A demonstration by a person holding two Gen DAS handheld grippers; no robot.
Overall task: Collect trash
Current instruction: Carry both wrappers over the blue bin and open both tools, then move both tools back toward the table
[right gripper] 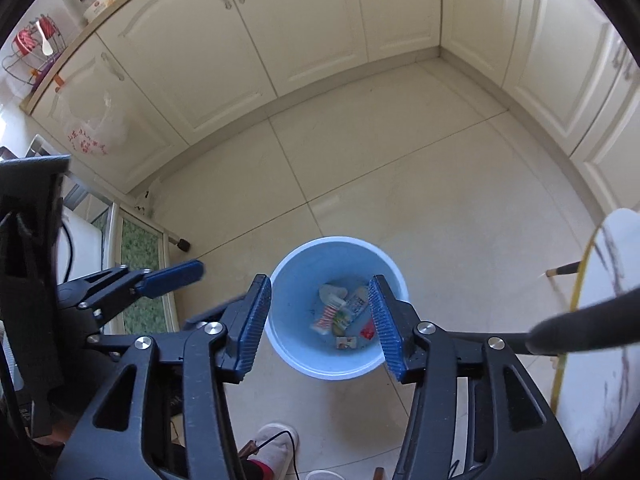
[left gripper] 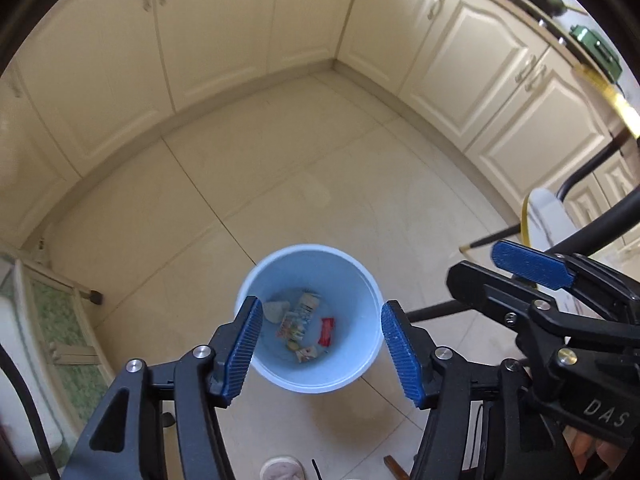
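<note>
A light blue bin (left gripper: pixel 362 280) stands on the tiled floor directly below both grippers. Inside it lie a red wrapper (left gripper: pixel 327 330), a printed packet (left gripper: pixel 298 318) and crumpled paper (left gripper: pixel 276 310). My left gripper (left gripper: pixel 320 305) hangs over the bin, open, with nothing between its blue pads. In the right wrist view my right gripper (right gripper: pixel 319 280) is also open and empty above the same bin (right gripper: pixel 304 256), where the red wrapper (right gripper: pixel 367 333) and a striped wrapper (right gripper: pixel 326 316) show. The grippers sit side by side; a right-gripper pad (left gripper: pixel 532 266) shows in the left wrist view.
Cream cabinets (left gripper: pixel 224 40) line the far walls around the corner. A white round table (right gripper: pixel 612 280) with dark legs stands to the right. A glass-panelled stand (right gripper: pixel 140 264) is at the left, a plastic bag (right gripper: pixel 94 128) hangs on a cabinet. A slippered foot (right gripper: pixel 276 446) is near.
</note>
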